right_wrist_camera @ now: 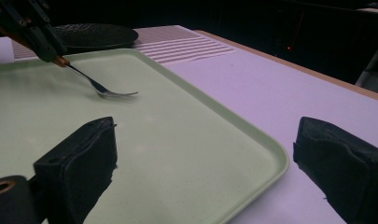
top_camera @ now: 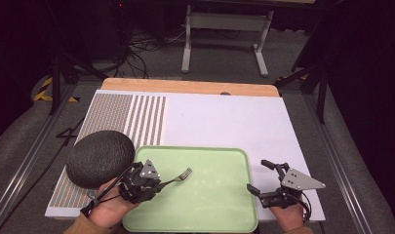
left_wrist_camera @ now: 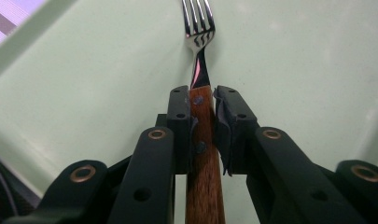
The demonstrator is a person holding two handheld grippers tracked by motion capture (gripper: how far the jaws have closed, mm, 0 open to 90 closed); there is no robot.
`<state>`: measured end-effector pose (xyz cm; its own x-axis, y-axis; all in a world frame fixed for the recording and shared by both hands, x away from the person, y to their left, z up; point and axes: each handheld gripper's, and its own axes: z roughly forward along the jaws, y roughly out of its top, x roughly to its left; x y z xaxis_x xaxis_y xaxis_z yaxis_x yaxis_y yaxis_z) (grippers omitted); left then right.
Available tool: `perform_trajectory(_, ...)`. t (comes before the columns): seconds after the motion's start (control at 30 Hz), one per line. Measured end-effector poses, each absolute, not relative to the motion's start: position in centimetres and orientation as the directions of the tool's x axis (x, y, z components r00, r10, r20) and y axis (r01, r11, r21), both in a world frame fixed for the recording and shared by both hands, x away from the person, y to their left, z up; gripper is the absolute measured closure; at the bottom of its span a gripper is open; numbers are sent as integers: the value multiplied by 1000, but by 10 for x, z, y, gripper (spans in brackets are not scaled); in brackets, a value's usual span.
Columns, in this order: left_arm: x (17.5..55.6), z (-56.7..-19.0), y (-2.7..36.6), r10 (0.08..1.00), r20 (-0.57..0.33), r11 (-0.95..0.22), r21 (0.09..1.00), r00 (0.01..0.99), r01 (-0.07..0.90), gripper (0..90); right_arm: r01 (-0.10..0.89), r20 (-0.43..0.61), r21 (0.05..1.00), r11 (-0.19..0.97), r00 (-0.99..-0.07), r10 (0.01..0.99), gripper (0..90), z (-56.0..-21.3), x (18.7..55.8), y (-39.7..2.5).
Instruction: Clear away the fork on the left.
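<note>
Fork: you hold the fork by its wooden handle, tines out over the green tray, likely so it can be laid flat inside.
Left gripper: your left gripper has its jaws clamped on that handle.
Right gripper: your right gripper waits at the tray's right edge, jaws wide apart, holding nothing.
Surface: white mat with a striped patch; a dark domed object sits left.
Room: dim, cables on the floor.
</note>
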<state>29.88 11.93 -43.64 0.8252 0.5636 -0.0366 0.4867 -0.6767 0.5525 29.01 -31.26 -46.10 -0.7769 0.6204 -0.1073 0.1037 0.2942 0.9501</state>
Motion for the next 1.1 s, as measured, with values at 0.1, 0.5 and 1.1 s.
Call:
perform_trajectory(0.1, 297, -441, 117, 564, -48, -679, 540, 824, 497, 768, 104, -106, 950, 294, -779, 618, 66, -461, 290, -312)
perform_trajectory(0.5, 296, -453, 111, 562, -92, -699, 479, 822, 531, 765, 106, -104, 950, 293, -779, 618, 66, -461, 290, -313)
perform_trajectory(1.1, 297, -441, 105, 508, -96, -713, 510, 856, 480, 895, 105, -106, 950, 293, -777, 621, 66, -461, 289, -313)
